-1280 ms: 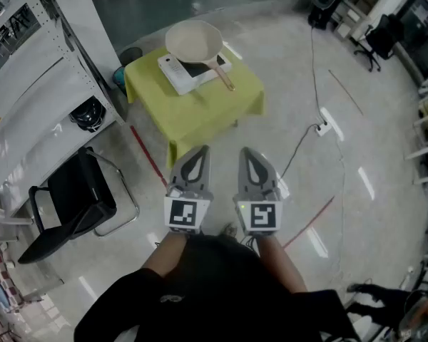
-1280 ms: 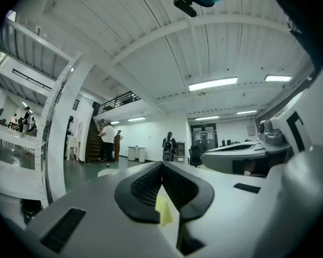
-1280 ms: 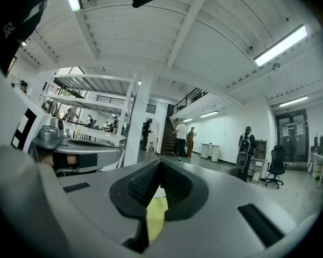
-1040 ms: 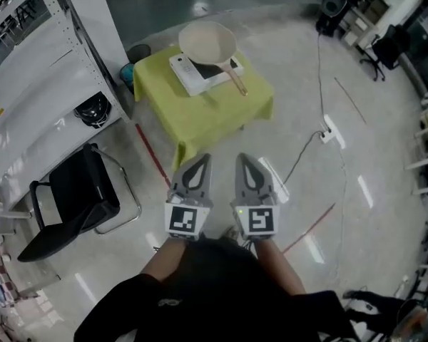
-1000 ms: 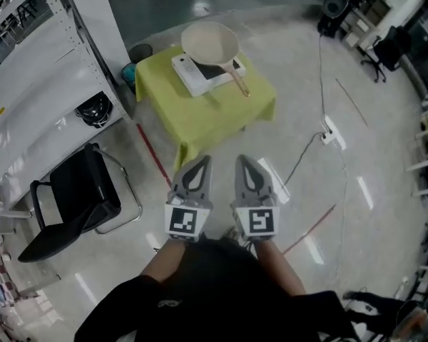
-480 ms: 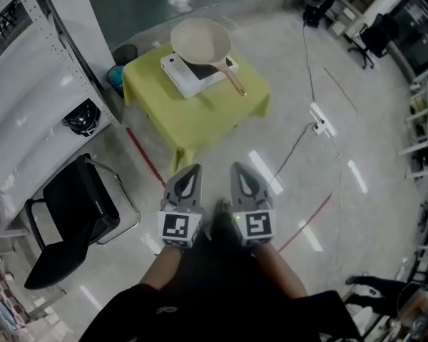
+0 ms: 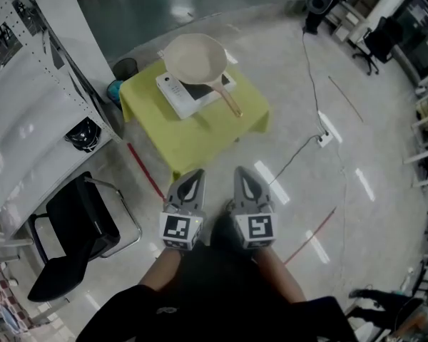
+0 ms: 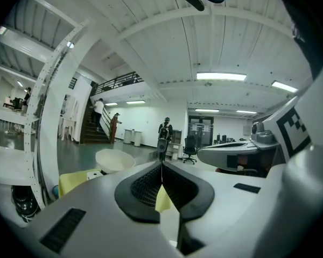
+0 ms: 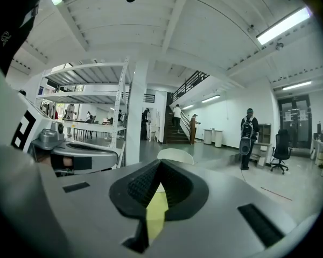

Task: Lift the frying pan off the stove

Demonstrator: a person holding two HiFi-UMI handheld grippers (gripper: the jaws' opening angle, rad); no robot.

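A cream frying pan point(image 7: 194, 54) sits on a white stove point(image 7: 172, 95) with its wooden handle point(image 7: 230, 100) pointing toward me. The stove rests on a small table under a yellow-green cloth point(image 7: 200, 123). My left gripper point(image 7: 194, 174) and right gripper point(image 7: 245, 172) are held side by side over the floor, well short of the table, both shut and empty. The pan point(image 8: 114, 159) shows far ahead in the left gripper view, left of the shut tips point(image 8: 162, 165). In the right gripper view the pan point(image 9: 175, 155) lies straight beyond the shut tips point(image 9: 160, 163).
White shelving point(image 7: 28, 105) runs along the left, with a black chair point(image 7: 78, 223) in front of it. A teal bin point(image 7: 114, 90) stands by the table. A cable and power strip point(image 7: 324, 140) lie on the floor to the right. Red tape point(image 7: 144, 169) marks the floor.
The view has swayed as the person walks. The table and pan now sit slightly lower and nearer in the head view. Both grippers stay shut, side by side.
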